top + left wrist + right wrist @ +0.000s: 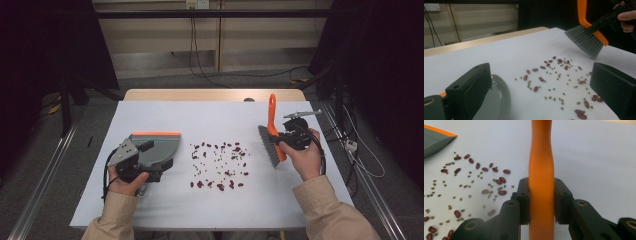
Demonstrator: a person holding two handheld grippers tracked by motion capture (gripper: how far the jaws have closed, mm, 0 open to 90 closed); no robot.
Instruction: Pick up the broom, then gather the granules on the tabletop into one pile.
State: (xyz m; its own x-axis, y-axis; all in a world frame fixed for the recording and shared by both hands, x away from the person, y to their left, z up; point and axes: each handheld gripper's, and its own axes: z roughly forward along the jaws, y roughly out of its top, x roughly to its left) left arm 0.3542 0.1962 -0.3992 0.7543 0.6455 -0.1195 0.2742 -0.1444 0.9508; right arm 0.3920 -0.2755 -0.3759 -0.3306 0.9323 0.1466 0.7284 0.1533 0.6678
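While the right gripper (291,137) stands at the right side of the white table (150,210), its jaws are clamped on the orange handle of a brush (272,131); in the right gripper view the handle (541,195) runs straight up between the two black jaws, pressed on both sides. Grey bristles (586,41) point down and toward the table's middle, held just above the surface beside the right edge of the spill. Red beans (220,186) and small green ones (554,98) lie scattered across the centre of the table, between the two tools. At the left, the left gripper (145,162) holds a grey dustpan (159,147) with an orange lip, its mouth turned toward the beans and a short way from them. From the left gripper view its jaws stand wide apart, with the pan's grey rim (505,96) beside the left jaw; whether they press on the pan, I cannot tell.
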